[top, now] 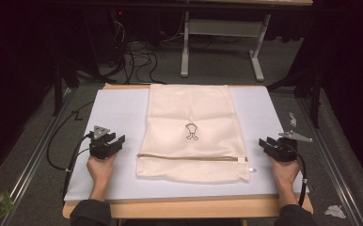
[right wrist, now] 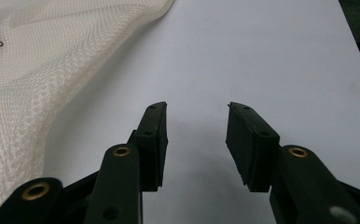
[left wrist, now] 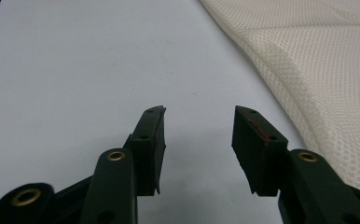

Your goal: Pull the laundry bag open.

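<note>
Holding my left gripper [top: 114,140] low over the white sheet [top: 118,110], I have its jaws spread apart with nothing between them. In the left gripper view the gripper [left wrist: 197,122] points across bare sheet [left wrist: 85,60], and the mesh bag [left wrist: 318,70] lies just to the right of its right jaw, not touching it. From above, the bag [top: 191,117] lies flat between my two grippers, a small dark emblem [top: 191,131] at its middle and a zip line [top: 193,157] running across near my end. My right gripper [top: 268,143] sits on the sheet right of the bag, jaws also parted and empty. In the right gripper view the gripper [right wrist: 196,119] faces bare sheet [right wrist: 271,56], with the bag [right wrist: 38,70] off to its left, apart from the left jaw.
</note>
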Tool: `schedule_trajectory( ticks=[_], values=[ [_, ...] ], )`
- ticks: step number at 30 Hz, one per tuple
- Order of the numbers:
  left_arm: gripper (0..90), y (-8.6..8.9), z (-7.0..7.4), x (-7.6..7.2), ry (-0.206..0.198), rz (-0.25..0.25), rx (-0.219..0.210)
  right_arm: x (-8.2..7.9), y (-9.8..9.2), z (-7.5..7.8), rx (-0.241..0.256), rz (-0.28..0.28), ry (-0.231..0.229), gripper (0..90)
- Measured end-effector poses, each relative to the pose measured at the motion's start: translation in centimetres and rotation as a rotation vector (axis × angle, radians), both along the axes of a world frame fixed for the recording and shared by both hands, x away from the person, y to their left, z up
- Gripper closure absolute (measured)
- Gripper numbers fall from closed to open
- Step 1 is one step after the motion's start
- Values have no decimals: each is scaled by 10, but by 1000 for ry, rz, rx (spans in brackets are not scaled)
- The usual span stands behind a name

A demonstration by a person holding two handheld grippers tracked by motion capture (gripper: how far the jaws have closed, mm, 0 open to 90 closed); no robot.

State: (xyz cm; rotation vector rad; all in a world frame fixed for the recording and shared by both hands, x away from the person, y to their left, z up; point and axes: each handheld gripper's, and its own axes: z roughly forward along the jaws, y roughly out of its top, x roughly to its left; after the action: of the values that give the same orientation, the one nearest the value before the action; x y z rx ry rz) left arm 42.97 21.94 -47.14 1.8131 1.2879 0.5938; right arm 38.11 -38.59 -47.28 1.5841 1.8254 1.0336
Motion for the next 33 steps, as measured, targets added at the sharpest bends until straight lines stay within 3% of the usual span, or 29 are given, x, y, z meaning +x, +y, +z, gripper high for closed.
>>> schedule_trajectory(
  ticks=[15, 22, 33],
  values=[
    [525, -6, -12, 6, 16, -4, 46, 3, 4, -3, -44, -6, 27, 561],
    [500, -7, -12, 3, -3, -14, 54, 4, 12, -4, -114, -9, 30, 543],
    [461, -10, -13, -1, -40, -33, 81, 1, 15, -4, -139, -20, 10, 510]
  ],
)
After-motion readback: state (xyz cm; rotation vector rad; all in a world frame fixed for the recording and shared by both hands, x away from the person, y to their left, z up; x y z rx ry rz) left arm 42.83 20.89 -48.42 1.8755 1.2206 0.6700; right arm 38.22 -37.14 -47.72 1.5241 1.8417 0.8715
